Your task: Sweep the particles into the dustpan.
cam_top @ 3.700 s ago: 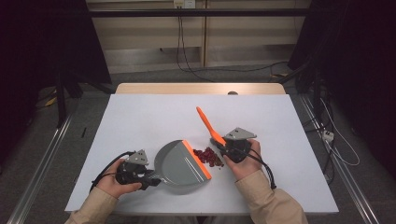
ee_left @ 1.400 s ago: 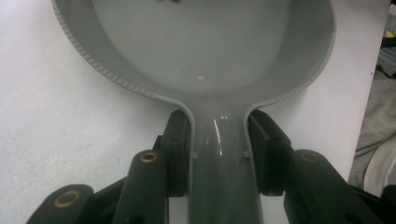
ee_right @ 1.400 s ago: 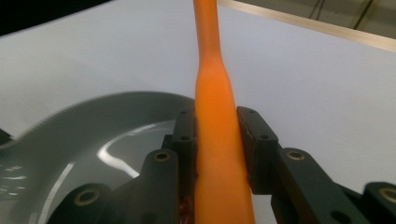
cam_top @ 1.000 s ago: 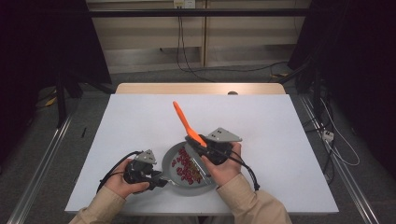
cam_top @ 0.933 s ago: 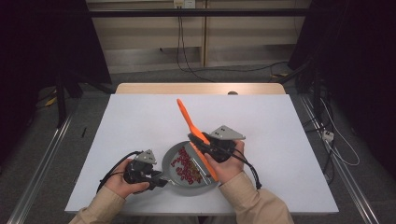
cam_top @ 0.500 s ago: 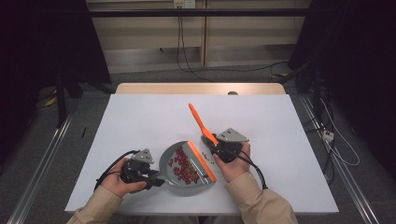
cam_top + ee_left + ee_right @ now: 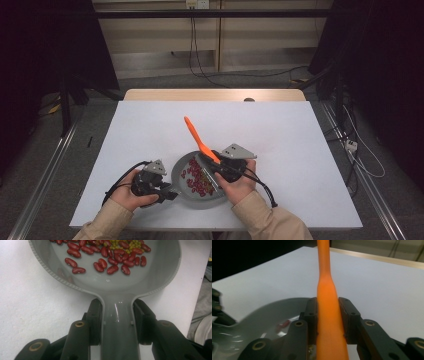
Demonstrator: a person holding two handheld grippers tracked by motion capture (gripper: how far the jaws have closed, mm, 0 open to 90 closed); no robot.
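- I sit at a white tabletop (image 7: 150,130) with a claw in each hand, my forearms in tan sleeves coming in from the near edge.
- My left claw (image 7: 167,194) is clamped on the handle of a grey pan (image 7: 180,172); in the left gripper view its black pads (image 7: 96,320) press on both sides of the handle, just below where it widens into the bowl.
- The pan (image 7: 160,272) rests on the tabletop near the front edge, between my two hands, with its handle pointing toward my left hand.
- Dark red beans (image 7: 112,260) lie scattered in the pan, and a small heap of yellow-green peas (image 7: 127,245) sits among them at the far side of the bowl.
- In the high view the beans (image 7: 196,176) spread across the middle of the pan.
- My right claw (image 7: 216,170) is shut on an orange spatula (image 7: 196,137); in the right gripper view its pads (image 7: 344,315) squeeze the spatula (image 7: 327,302) at the widening part of its shaft.
- The spatula's handle slants up and away from me, toward the left, above the tabletop.
- Its lower end reaches down over the right side of the pan; I cannot tell whether it touches the beans.
- The right gripper view shows the pan (image 7: 262,315) blurred, low at the left, beside that claw.
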